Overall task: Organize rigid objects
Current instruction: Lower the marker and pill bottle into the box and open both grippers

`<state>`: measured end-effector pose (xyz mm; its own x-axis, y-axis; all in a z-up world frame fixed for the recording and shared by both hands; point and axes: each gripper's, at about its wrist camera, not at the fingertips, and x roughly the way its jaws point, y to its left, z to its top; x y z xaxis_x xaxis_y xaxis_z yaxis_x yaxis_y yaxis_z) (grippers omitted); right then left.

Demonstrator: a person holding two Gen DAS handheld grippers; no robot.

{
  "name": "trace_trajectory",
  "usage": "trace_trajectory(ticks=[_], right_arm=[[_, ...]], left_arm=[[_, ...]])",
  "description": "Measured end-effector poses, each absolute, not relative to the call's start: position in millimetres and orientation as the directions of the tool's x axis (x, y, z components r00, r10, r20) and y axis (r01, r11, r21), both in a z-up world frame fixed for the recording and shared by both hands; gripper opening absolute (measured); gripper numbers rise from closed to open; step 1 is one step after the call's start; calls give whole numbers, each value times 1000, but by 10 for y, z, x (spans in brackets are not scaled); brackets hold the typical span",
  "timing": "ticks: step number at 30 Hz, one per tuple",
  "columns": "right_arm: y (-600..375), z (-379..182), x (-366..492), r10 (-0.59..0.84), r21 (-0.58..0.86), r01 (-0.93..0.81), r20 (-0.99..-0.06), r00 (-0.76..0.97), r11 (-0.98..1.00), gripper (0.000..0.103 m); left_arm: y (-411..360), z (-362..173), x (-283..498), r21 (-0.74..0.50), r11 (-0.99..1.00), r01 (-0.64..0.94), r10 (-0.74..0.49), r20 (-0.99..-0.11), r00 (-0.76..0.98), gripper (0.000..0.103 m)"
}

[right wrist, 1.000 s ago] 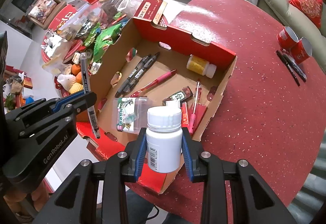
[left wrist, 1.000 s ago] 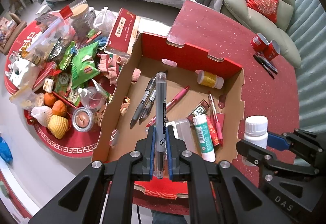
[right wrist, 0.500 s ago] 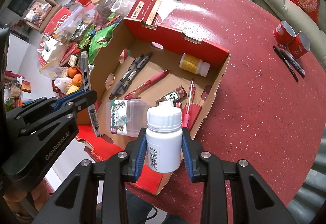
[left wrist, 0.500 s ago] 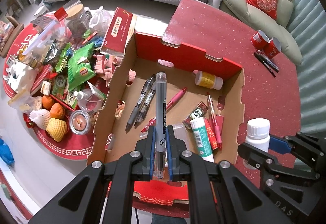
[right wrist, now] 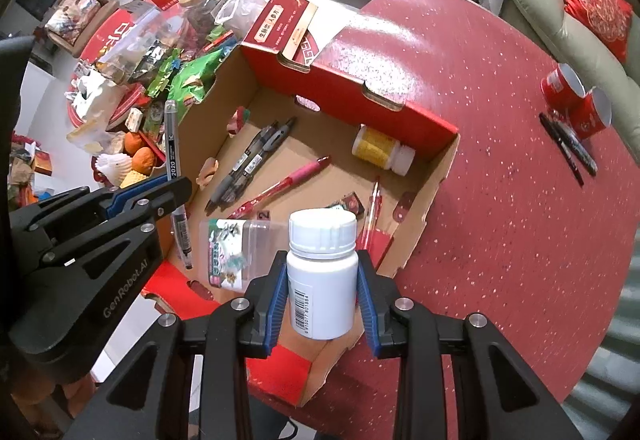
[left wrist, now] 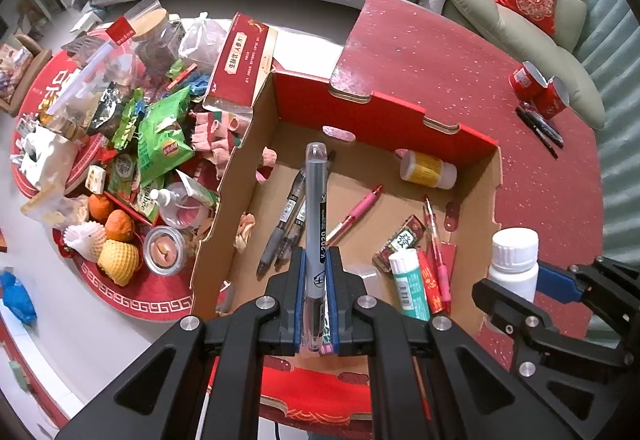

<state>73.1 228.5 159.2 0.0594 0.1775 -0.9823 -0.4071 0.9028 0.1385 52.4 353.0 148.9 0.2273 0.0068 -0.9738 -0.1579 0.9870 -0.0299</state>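
My left gripper (left wrist: 316, 290) is shut on a grey pen (left wrist: 315, 208) that points away over the open cardboard box (left wrist: 376, 120). The pen also shows in the right wrist view (right wrist: 173, 144). My right gripper (right wrist: 322, 294) is shut on an upright white pill bottle (right wrist: 322, 272), held above the box's near right corner; it also shows in the left wrist view (left wrist: 514, 264). Inside the box lie dark pens (left wrist: 284, 218), a pink pen (left wrist: 352, 214), a yellow bottle (left wrist: 428, 170), a glue stick (left wrist: 406, 284) and a clear plastic case (right wrist: 230, 254).
The box sits on a red speckled table (left wrist: 540, 192). Two red cups (left wrist: 540, 90) and black pens (left wrist: 540, 130) lie at its far right. Left of the box is a pile of snack bags (left wrist: 160, 144), fruit (left wrist: 116, 226) and a red carton (left wrist: 240, 68). A sofa is behind.
Both grippers have pulled back and up a little from the box, each still holding its object. The box looks slightly smaller and farther away.
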Motion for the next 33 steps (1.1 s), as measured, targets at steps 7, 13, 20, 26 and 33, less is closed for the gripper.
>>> trace_trajectory(ticks=[7, 13, 20, 26, 33], right_arm=[[2341, 1558, 798, 156, 115, -426, -986, 65, 897, 34], [2333, 1523, 834, 153, 116, -424, -987, 53, 898, 34], [2324, 1497, 857, 150, 116, -423, -987, 48, 899, 34], [2324, 1490, 861, 151, 118, -420, -987, 46, 900, 34], [2320, 1474, 870, 150, 118, -419, -988, 43, 900, 34]], left_arm=[[3544, 1460, 551, -27, 986, -163, 10, -975, 220, 10], [3548, 1438, 557, -29, 986, -165, 8, -977, 214, 10], [3556, 1423, 560, -30, 986, -166, 6, -977, 211, 10], [3558, 1404, 562, -27, 986, -167, 8, -978, 208, 10], [3561, 1386, 575, -28, 986, -165, 7, -978, 208, 10]])
